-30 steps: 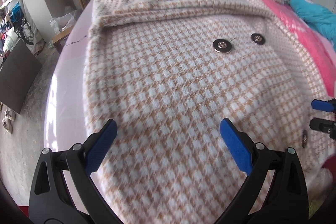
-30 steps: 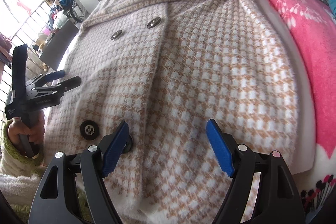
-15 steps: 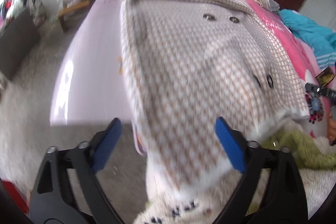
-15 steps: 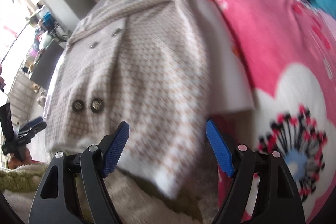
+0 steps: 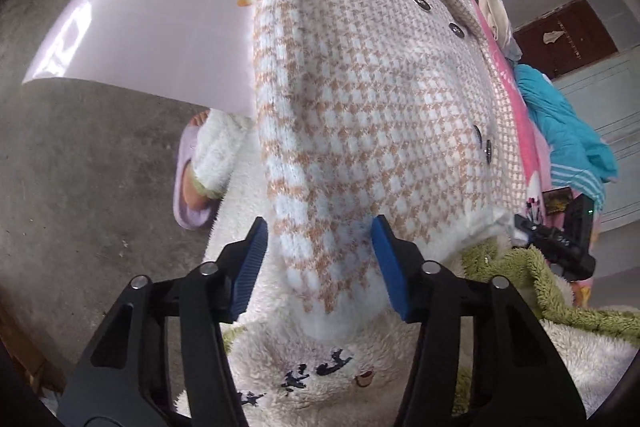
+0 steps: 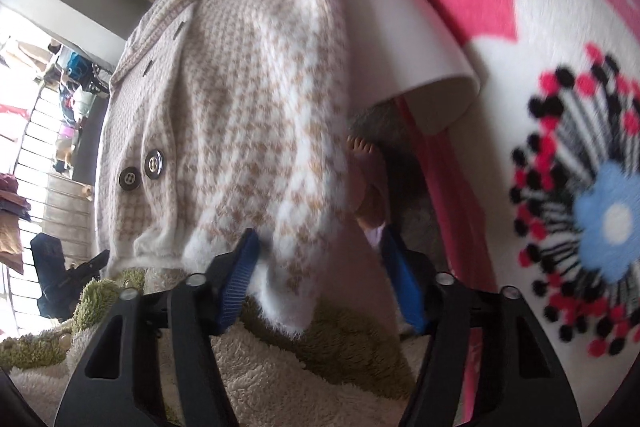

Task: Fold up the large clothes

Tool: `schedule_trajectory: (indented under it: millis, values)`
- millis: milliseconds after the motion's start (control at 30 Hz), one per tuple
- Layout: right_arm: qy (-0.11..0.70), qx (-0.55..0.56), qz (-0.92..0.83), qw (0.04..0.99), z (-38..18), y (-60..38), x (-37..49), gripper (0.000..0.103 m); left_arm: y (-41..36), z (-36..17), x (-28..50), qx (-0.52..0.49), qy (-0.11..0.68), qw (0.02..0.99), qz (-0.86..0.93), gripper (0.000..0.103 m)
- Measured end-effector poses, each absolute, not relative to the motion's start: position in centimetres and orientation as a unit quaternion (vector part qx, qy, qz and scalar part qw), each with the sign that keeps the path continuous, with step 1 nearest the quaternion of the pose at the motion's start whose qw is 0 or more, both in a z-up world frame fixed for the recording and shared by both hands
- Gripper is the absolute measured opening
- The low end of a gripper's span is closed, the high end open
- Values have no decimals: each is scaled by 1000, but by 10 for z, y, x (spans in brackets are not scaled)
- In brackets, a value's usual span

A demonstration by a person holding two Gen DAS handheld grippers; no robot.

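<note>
- While the left tongs (image 5: 318, 261) point steeply down at the near edge of the bed, their blue pads have just been closing and stand about half open, with the hanging hem corner of the checked coat (image 5: 360, 99) between them; neither pad clearly presses on the cloth.
- Likewise the right tongs (image 6: 320, 281) have just been closing and stand half open around the coat's (image 6: 240, 131) other hem corner; the left pad lies against the fluffy white edge, the right pad is clear of it.
- Spread front up on a pale lilac sheet (image 5: 168, 19), the beige-and-white coat has its hem drooping over the bed's edge, with dark buttons (image 6: 142, 171) down its front.
- Just below both tongs is the person's fleecy white and green garment (image 5: 520, 291).
- Beside the coat, on the right, lies a pink flowered blanket (image 6: 500, 7); a turquoise cloth (image 5: 568, 131) lies farther along it.
- Under the bed edge a foot in a lilac slipper (image 5: 192, 183) stands on the grey floor (image 5: 80, 195).
</note>
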State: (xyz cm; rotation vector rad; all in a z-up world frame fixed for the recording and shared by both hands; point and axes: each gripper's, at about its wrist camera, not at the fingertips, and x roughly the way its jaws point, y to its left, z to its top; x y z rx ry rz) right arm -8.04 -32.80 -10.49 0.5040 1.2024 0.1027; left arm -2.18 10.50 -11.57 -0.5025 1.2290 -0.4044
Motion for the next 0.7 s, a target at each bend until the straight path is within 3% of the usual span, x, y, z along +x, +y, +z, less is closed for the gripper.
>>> schedule_trajectory:
  millis: [167,267,333,700]
  values:
    - [558,230,65,795,-101,-321,-86,26,93,-108,-24,-207,565,773,-201,37]
    - [554,207,71,803,-93,-314,-88,16,90,-104,-25,-198,564,774,-209,32]
    - [552,193,73,808,-89,-311,-90,14,91,-100,-26,-192,561,776,-215,27]
    - [550,173,76,814,-87,-306,-88,13,103,-101,-26,-217,559,768,-225,28]
